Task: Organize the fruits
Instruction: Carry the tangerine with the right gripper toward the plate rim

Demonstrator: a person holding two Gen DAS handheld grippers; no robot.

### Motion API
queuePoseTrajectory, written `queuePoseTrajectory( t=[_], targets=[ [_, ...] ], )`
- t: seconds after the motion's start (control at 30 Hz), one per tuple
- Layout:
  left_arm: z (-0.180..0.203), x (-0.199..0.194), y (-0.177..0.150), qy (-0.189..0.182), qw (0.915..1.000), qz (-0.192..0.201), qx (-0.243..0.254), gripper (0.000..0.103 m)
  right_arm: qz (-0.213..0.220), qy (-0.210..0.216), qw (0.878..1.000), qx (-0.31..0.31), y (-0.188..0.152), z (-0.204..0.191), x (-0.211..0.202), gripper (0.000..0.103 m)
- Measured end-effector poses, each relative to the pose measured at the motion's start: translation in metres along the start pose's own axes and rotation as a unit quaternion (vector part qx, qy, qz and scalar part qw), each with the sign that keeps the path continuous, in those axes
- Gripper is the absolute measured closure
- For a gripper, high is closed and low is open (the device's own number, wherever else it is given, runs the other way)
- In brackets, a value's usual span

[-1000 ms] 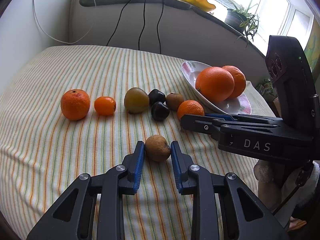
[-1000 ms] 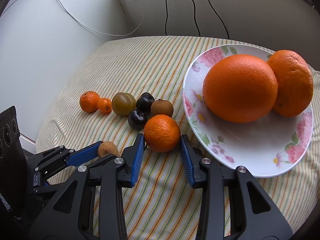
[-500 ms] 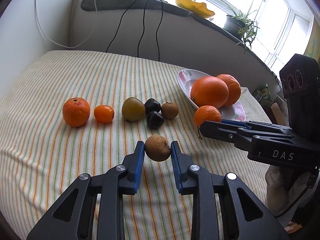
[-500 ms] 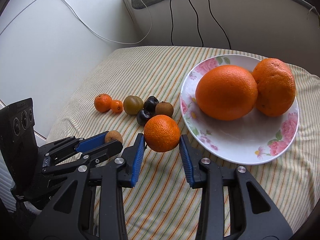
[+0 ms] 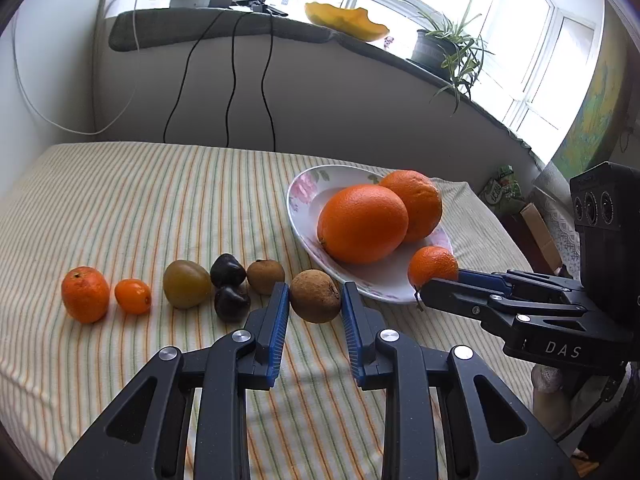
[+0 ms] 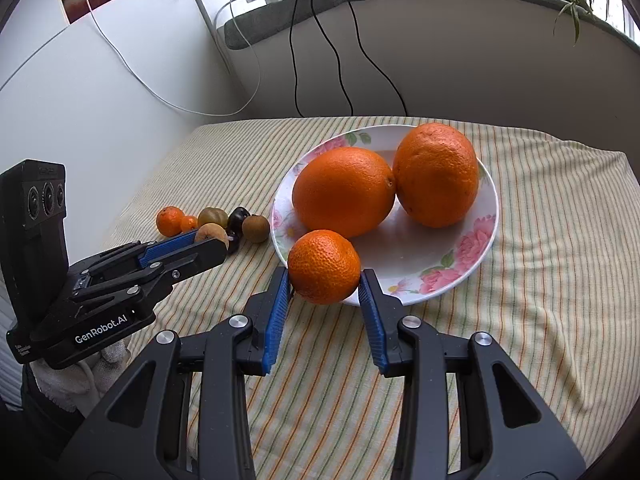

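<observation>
Both fruits have left the cloth since a second ago: the right gripper (image 6: 324, 282), clenched on the mandarin (image 6: 324, 266), now hangs over the plate (image 6: 486, 216) rim at six o'clock, ready for release, while the left gripper (image 5: 314, 302) grasps the brown fruit (image 5: 315, 296), airborne at the plate's nine o'clock.

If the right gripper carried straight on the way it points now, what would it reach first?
Probably the plate: the right gripper, shut on a small orange, sits at its near rim. Just beyond lie two big oranges; depth is hard to judge.
</observation>
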State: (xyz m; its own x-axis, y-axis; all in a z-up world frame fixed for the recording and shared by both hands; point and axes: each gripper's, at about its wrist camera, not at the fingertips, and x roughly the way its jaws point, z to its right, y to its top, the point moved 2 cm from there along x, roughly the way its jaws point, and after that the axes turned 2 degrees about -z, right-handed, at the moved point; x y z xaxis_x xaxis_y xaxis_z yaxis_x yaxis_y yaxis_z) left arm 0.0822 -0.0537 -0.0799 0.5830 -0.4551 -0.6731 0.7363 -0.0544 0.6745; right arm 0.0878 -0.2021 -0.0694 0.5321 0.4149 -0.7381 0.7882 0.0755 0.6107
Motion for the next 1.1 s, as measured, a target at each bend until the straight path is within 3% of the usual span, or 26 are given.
queuePoseTrajectory(
  t=[0.43,0.97,1.07,1.1],
  targets=[
    [0.039,0.022,0.014,-0.022,0.9993,-0.004,0.030,0.078,0.005,-0.025,0.999,0.018,0.005,0.038,-0.002,0.066],
    [0.052,0.033,0.015,-0.024,0.9990,-0.013,0.035,0.078,0.011,-0.042,0.999,-0.005,0.010,0.042,0.001,0.065],
    [0.052,0.031,0.016,-0.021,0.9991,-0.011,0.035,0.063,0.011,-0.048,0.999,-0.009,0.009,0.042,0.001,0.065],
    [0.053,0.031,0.016,-0.021,0.9991,-0.011,0.036,0.062,0.011,-0.049,0.999,-0.011,0.009,0.041,0.001,0.062]
  ],
)
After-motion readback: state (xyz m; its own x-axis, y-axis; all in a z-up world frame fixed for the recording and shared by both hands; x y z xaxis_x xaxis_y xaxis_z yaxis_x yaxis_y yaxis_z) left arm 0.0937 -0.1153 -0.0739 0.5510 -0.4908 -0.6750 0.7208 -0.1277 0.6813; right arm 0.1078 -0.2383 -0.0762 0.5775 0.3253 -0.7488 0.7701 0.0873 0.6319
